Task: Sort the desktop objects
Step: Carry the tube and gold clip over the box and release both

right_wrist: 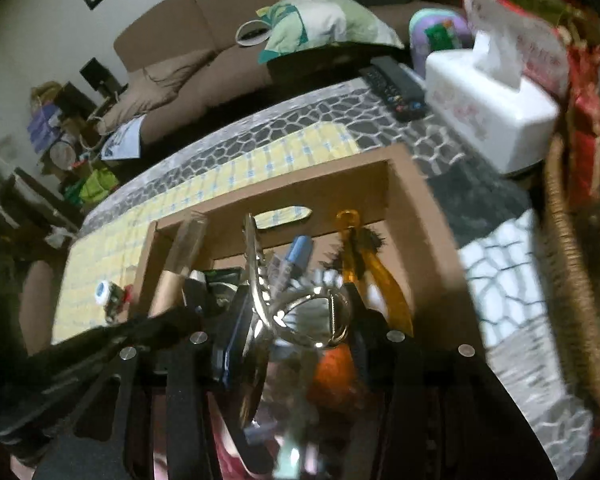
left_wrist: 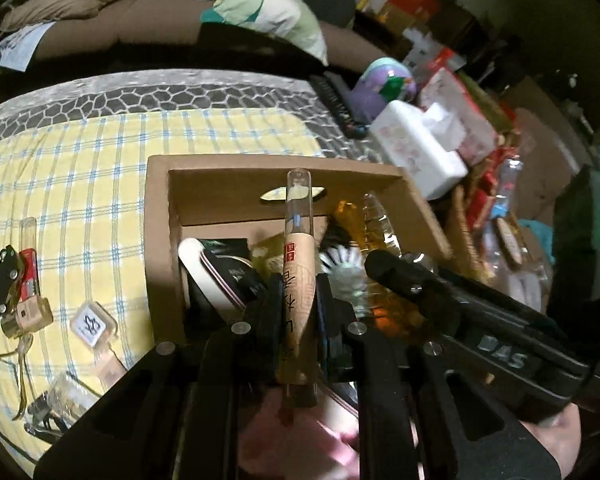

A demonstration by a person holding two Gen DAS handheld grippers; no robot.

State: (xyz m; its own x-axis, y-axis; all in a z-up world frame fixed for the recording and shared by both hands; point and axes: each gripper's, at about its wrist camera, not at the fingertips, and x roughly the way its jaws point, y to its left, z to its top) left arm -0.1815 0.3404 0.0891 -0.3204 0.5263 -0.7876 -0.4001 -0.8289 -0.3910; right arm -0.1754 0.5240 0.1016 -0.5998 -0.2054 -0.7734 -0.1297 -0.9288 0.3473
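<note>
Left gripper (left_wrist: 296,300) was clamped on a labelled glass tube (left_wrist: 298,256) over the cardboard box (left_wrist: 160,248); right gripper (right_wrist: 296,316) gripped a clear hair claw clip (right_wrist: 260,280).

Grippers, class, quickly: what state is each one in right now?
Left gripper: shut on the clear glass tube with tan paper label.
Right gripper: holds the clear plastic claw hair clip.

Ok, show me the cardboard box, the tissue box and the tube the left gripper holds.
cardboard box (left_wrist: 158,240), left wrist view, left wall.
tissue box (right_wrist: 484,120), right wrist view, white side.
tube (left_wrist: 298,264), left wrist view, tan label.
</note>
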